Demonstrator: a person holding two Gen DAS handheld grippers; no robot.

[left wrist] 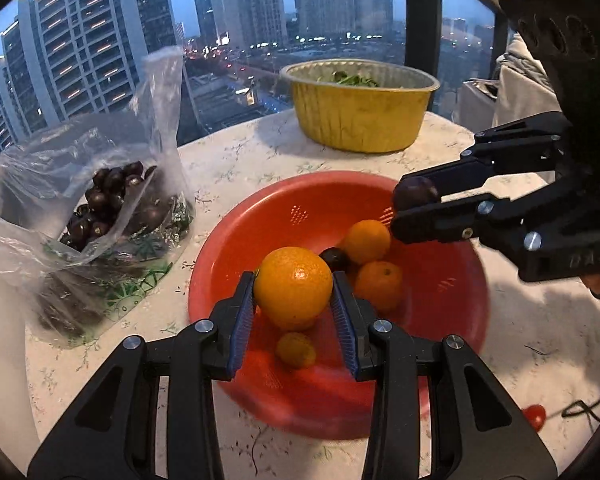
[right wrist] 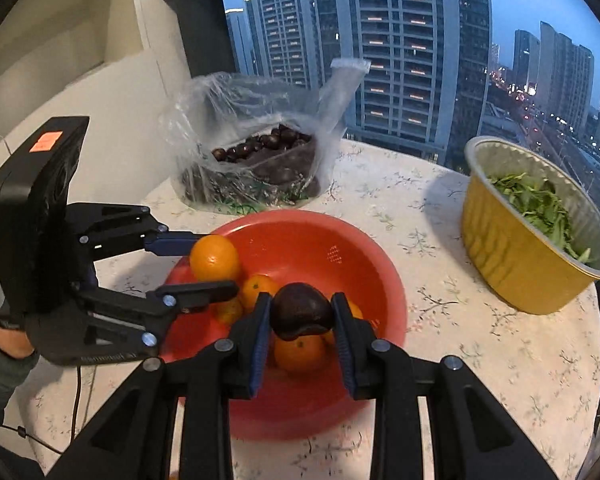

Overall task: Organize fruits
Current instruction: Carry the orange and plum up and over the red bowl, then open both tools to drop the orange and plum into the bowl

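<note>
- An orange (left wrist: 293, 283) is gripped by the left gripper (left wrist: 294, 304) above the red bowl (left wrist: 452, 312).
- A dark fruit (right wrist: 301, 312) is clamped by the right gripper (right wrist: 301, 320) above the same bowl.

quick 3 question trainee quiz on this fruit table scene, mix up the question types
1. True or false: the left gripper holds an orange.
2. What is the right gripper shut on? A) dark fruit B) green leaf C) plastic bag
3. Fill in: the green leaves lie in the ____ tub.

Key: 1 true. 2 A, the dark fruit, held above the red bowl. 3 yellow.
</note>
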